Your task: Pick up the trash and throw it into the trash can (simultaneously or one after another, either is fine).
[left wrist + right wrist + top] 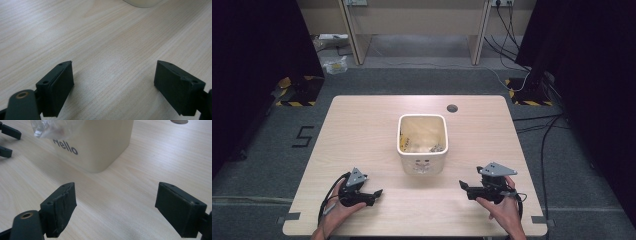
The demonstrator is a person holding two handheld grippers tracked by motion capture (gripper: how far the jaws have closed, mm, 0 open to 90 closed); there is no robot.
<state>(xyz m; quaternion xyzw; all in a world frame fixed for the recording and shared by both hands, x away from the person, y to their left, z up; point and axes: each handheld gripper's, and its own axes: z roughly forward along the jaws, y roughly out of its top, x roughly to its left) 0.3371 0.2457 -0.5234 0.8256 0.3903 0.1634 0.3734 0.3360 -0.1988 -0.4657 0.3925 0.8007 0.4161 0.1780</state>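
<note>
While both jaws gape wide and empty, one cream square plastic bin (422,145) sits mid-tabletop (362,130).
Left gripper (373,194) at seven o'clock, right gripper (463,187) at five.

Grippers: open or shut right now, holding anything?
Left gripper: open, holding nothing.
Right gripper: open, holding nothing.

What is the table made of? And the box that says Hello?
The table looks like pale wood or a wood-look laminate: grain lines run across its smooth top. The box looks like cream plastic, matte and smooth with rounded corners, though I can't be sure.
</note>
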